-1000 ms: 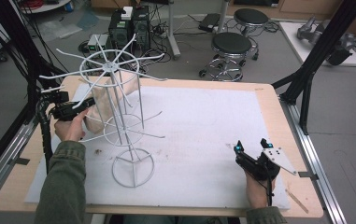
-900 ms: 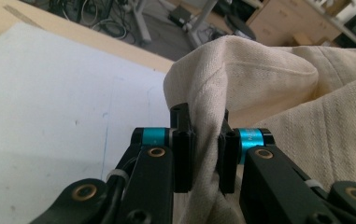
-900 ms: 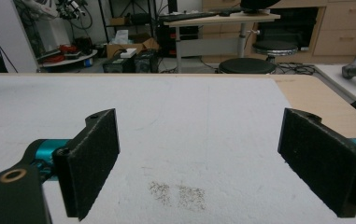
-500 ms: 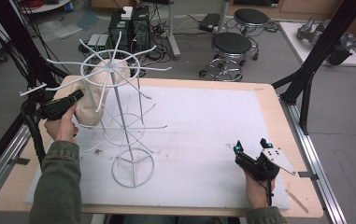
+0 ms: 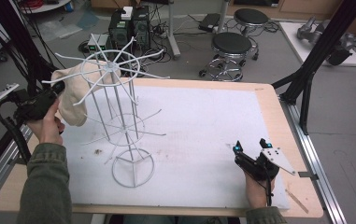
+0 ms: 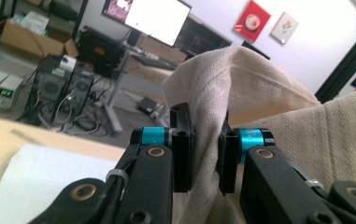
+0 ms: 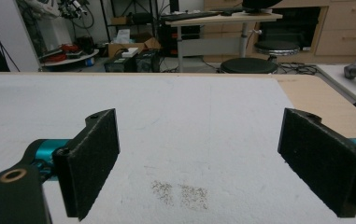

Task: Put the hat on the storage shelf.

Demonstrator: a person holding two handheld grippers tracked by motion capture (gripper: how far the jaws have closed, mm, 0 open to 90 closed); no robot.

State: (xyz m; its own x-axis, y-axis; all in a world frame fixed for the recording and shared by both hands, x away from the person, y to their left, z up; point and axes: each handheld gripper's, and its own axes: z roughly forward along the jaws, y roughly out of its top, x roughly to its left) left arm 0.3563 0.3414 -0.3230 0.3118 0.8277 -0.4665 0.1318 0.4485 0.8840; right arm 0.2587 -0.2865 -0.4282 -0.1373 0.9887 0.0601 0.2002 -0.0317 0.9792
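Now, at the left edge of the table, the left gripper (image 5: 56, 88) is pinching a fold of the cream-coloured woven cloth (image 5: 75, 98), and it is carrying that fold higher and further out to the left than it was a second ago. Seen from the left gripper view, the two black jaws are standing narrow with the cloth (image 6: 259, 102) bunched tight between the pads, so the grip is looking firm. The rest of the fabric is hanging down beside the top wheel of the tall white wire rack (image 5: 119, 116), and one of the rack's spokes appears to be crossing in front of it; whether the cloth is snagging on a spoke is not clear from the high view. A second ago the cloth was sitting lower against the rack's middle, so the lift is probably the start of draping or hooking it over an upper arm of the rack. That step is not yet done. Further right, the white foam mat (image 5: 203, 130) is lying bare. At the right, the right gripper (image 5: 250, 147) is resting low over the mat with its jaws spread wide and nothing between them, keeping the same place as before, apparently waiting while the other hand works.
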